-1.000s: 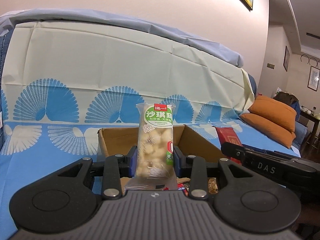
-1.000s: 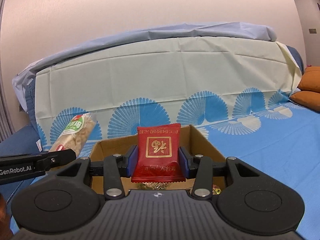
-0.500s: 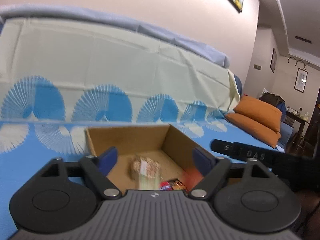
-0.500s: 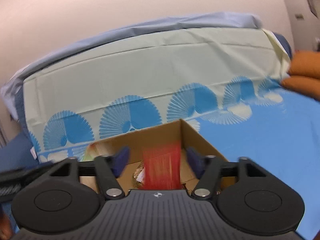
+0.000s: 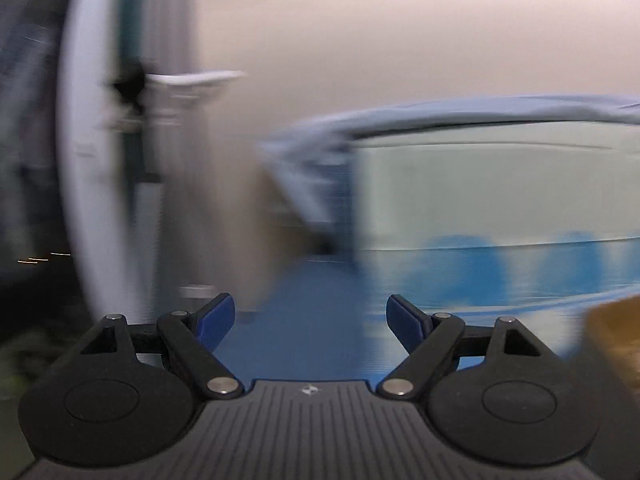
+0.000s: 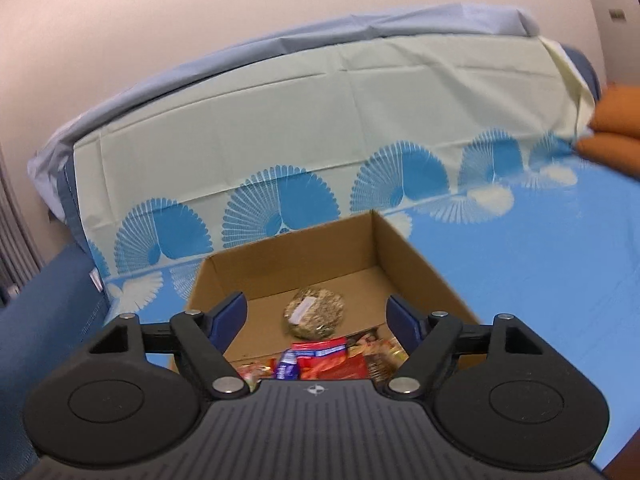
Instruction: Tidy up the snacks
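An open cardboard box sits on the blue sofa cover in the right wrist view. Inside lie a round seeded cake in clear wrap, a red packet and several other wrapped snacks near the front. My right gripper hovers over the box's near side, its jaws opening with nothing between them. The left wrist view is heavily blurred. There my left gripper stands open and empty over the dark blue sofa arm, with a brown corner of the box at the right edge.
The sofa back is draped in a pale sheet with blue fan prints. Orange cushions lie at the far right. A white pole-like shape and a wall blur past to the left.
Both grippers let go of their snacks: the tall pale pack and the red packet dropped into the box. The left gripper then swung away to the left, the right stayed over the box.
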`<state>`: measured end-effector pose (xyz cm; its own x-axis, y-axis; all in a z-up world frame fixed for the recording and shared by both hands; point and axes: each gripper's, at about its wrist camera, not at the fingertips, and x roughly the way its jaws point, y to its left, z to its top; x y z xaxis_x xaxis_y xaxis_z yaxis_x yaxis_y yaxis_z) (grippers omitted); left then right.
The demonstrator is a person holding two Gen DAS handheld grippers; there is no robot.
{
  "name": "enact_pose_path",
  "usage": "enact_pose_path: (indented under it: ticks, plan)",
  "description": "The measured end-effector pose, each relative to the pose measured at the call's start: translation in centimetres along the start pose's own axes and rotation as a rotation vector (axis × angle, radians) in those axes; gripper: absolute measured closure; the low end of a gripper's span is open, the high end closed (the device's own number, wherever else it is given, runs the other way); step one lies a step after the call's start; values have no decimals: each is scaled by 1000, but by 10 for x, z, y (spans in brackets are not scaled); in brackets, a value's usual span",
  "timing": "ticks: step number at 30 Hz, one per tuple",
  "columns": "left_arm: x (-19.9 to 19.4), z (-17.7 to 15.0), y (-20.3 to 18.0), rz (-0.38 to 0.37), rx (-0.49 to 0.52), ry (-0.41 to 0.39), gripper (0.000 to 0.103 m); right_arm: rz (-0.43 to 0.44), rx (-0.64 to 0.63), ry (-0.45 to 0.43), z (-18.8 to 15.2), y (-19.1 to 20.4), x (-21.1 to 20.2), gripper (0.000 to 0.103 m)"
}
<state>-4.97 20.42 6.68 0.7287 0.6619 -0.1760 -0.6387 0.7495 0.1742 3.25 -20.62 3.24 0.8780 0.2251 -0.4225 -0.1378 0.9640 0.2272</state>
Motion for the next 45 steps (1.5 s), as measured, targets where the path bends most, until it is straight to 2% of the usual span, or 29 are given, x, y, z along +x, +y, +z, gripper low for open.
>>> enact_pose_path:
  ticks: [2, 4, 6, 8, 10, 12, 14, 15, 17, 21, 23, 24, 25, 27, 30, 34, 37, 40, 45]
  plan:
    - [8, 0, 19, 130, 9, 17, 16, -13, -30, 15, -4, 7, 4, 25]
    - [22, -2, 33, 211, 14, 69, 16, -5, -38, 32, -8, 11, 6, 25]
    - [34, -5, 44, 271, 10, 124, 16, -1, -44, 36, -10, 14, 6, 25]
    - [54, -10, 50, 275, -8, 199, 16, -5, -58, 35, -11, 16, 6, 25]
    - [67, -13, 50, 226, -33, 233, 16, -4, -65, 34, -12, 17, 6, 25]
    - [63, -8, 45, 158, -49, 158, 16, -2, -78, 31, -12, 18, 6, 25]
    - [45, 0, 33, 47, -54, 39, 16, -2, -87, 27, -12, 18, 5, 25]
    - [38, 2, 25, 6, -35, 4, 16, -1, -90, 25, -12, 18, 4, 25]
    - [21, 4, 4, -148, -18, -40, 14, -6, -99, 22, -12, 17, 3, 25]
    - [-8, 6, -44, -413, 0, -2, 14, -20, -110, 23, -11, 13, 2, 24]
    - [-28, 5, -69, -523, 35, 16, 4, -30, -115, 30, -12, 9, 1, 14]
    - [-40, 5, -81, -571, 50, 25, 2, -35, -112, 31, -12, 7, 0, 10]
    - [-51, 4, -91, -615, 55, 38, 0, -37, -109, 31, -12, 5, -2, 2]
    - [-73, 0, -110, -682, 52, 68, 0, -41, -105, 35, -14, 0, -5, 1]
    - [-104, -9, -137, -725, 41, 171, 0, -70, -108, 58, -18, -8, -9, 1]
    - [-128, -21, -164, -736, -17, 305, 0, -107, -136, 87, -24, -16, -11, 1]
    - [-142, -36, -182, -745, 16, 305, 0, -104, -162, 107, -27, -23, -10, 1]
    - [-139, -55, -207, -777, 104, 315, 0, -108, -181, 120, -29, -28, -7, 1]
    - [-112, -72, -221, -743, 67, 420, 0, -115, -208, 144, -31, -29, 3, 1]
